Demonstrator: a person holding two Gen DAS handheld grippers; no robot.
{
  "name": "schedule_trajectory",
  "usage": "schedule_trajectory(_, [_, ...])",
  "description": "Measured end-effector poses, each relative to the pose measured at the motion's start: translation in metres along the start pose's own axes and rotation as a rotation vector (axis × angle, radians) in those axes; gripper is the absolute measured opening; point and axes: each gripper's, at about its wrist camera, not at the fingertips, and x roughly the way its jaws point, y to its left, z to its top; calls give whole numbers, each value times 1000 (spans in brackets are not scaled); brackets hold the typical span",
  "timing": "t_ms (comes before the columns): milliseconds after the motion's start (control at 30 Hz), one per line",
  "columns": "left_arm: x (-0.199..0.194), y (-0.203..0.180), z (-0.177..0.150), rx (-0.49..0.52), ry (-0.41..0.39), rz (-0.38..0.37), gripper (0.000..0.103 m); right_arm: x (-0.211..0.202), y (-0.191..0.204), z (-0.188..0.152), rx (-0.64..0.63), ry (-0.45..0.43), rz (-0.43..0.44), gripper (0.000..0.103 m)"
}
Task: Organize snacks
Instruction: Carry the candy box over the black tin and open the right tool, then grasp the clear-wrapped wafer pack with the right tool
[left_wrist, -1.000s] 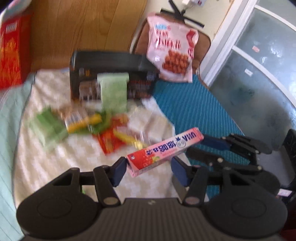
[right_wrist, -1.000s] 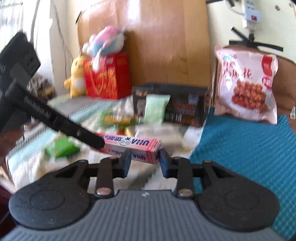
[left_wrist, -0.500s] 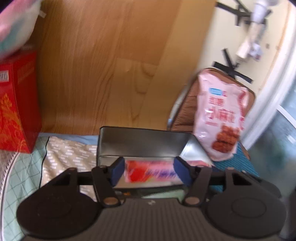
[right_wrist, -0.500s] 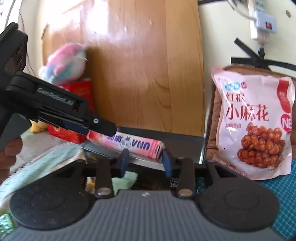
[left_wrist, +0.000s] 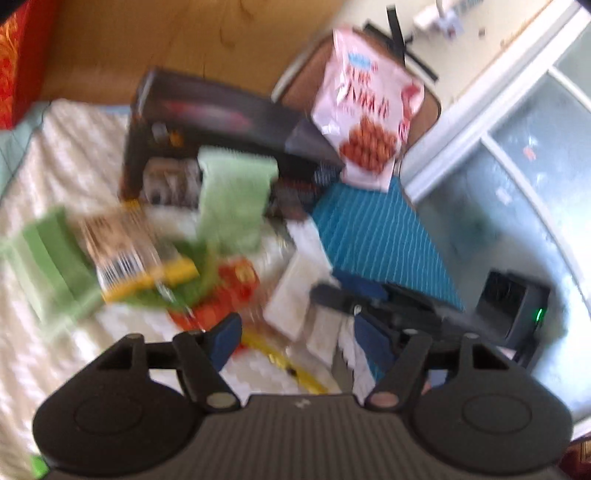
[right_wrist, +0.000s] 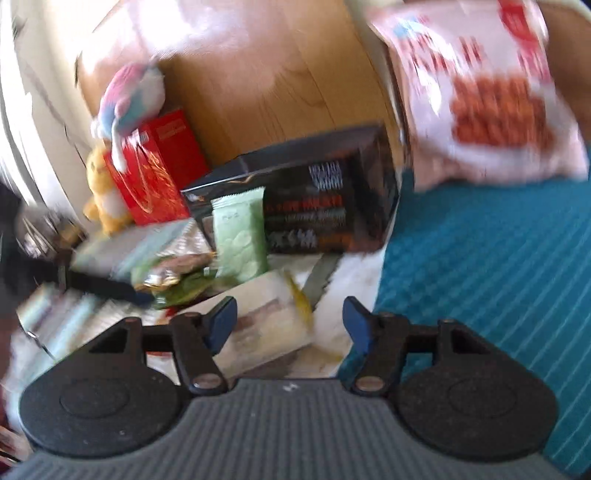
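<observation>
Both views are blurred by motion. A black box (left_wrist: 207, 122) stands open at the back of the bed, with something pink and red lying inside it; the box also shows in the right wrist view (right_wrist: 325, 199). A pale green packet (left_wrist: 236, 195) leans on its front, also seen in the right wrist view (right_wrist: 240, 236). Loose snacks (left_wrist: 147, 266) lie heaped on the white cloth. My left gripper (left_wrist: 299, 336) is open and empty above the heap. My right gripper (right_wrist: 290, 321) is open and empty over a pale wrapped snack (right_wrist: 266, 328); the right gripper also shows in the left wrist view (left_wrist: 354, 306).
A large pink snack bag (left_wrist: 369, 122) leans on a brown chair back. A teal mat (right_wrist: 498, 266) covers the right side of the bed. A red box (right_wrist: 155, 173) with plush toys (right_wrist: 125, 99) stands back left. A glass door (left_wrist: 517, 166) is at right.
The pink box that both grippers carried to the black box has left both of them. Both grippers have opened and drawn back down over the snack heap.
</observation>
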Motion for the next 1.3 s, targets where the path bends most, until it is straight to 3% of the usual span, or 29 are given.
schedule_trajectory(133, [9,6,-15,-48,30,12,67,-6,12,-14,48,38,67,57])
schedule_trajectory(233, [-3,13,-20,-64,4,24,66,-14,30,-28,20,47,77,55])
schedule_trajectory(367, [-24,23,-21,-84,-37,56,64,-25,58,-40,-54,46,168,57])
schedule_trajectory(467, [-41,27,-24,-85,-71,49,68,-29,82,-44,-206,28,78,58])
schedule_trajectory(633, [-69,36,-29,-75,-135,50,72,-30,95,-47,-324,39,-20,61])
schedule_trajectory(700, [-68,37,-27,-73,-127,55,72,-24,98,-51,-361,44,-34,67])
schedule_trajectory(867, [-47,28,-30,-28,-58,60,70,-8,99,-56,-429,55,-105,68])
schedule_trajectory(933, [-36,27,-33,-15,-32,54,66,-1,98,-56,-438,64,-118,68])
schedule_trajectory(1000, [-21,28,-35,-29,6,40,53,4,101,-57,-462,62,-112,68])
schedule_trajectory(1133, [-21,21,-40,3,-6,20,49,4,107,-60,-472,42,-97,56])
schedule_trajectory(1300, [-40,5,-42,63,-44,43,48,-7,115,-60,-480,-25,-83,55])
